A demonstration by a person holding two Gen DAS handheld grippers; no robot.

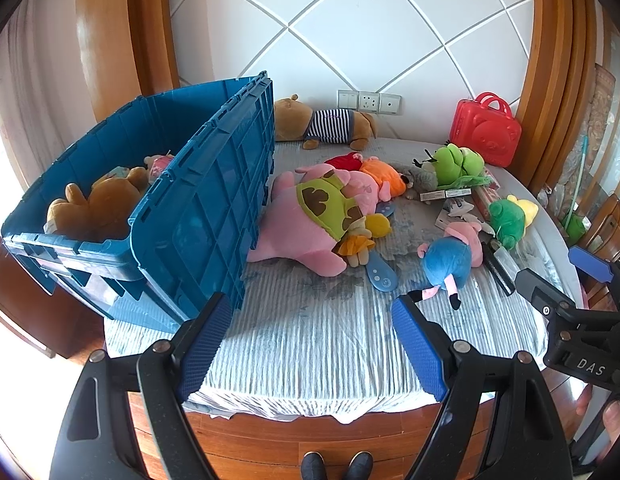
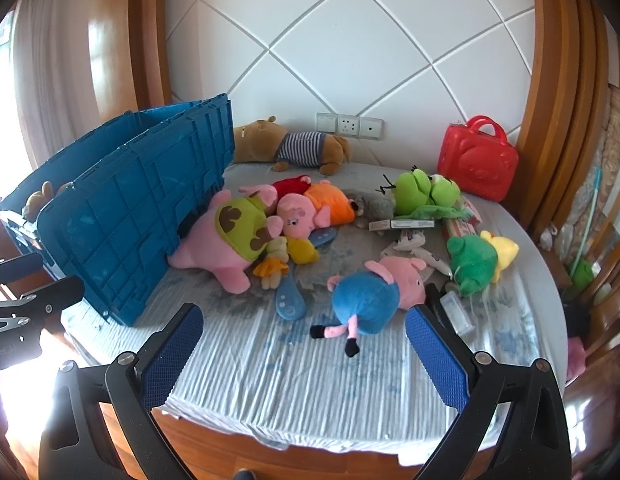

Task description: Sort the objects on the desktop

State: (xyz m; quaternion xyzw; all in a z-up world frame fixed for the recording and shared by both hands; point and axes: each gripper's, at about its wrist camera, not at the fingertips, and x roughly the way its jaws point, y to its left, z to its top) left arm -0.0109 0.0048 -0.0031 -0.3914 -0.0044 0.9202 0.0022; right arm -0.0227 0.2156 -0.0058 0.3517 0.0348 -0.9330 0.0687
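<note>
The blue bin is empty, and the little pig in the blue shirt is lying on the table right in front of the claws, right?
Not quite. The blue bin is not empty: the left wrist view shows a brown teddy bear already inside it. The rest is right: the little pig in the blue shirt lies on the table just ahead of the open right claw and left claw.

Most of the brown bear [image 1: 96, 208] in the blue crate [image 1: 110, 184] sits behind the crate wall, and the pink toy [image 1: 160, 164] next to it is barely a sliver. The crate's near corner runs behind the left gripper's finger [image 1: 202, 344]. The right wrist view only catches the bear's ears. The grey plush [image 2: 373, 204] is half buried behind the green frog [image 2: 423, 192]. The print on the flat boxes [image 2: 401, 224] is too small to read. The person's shoes [image 1: 335, 466] get chopped off by the bottom edge.
</note>
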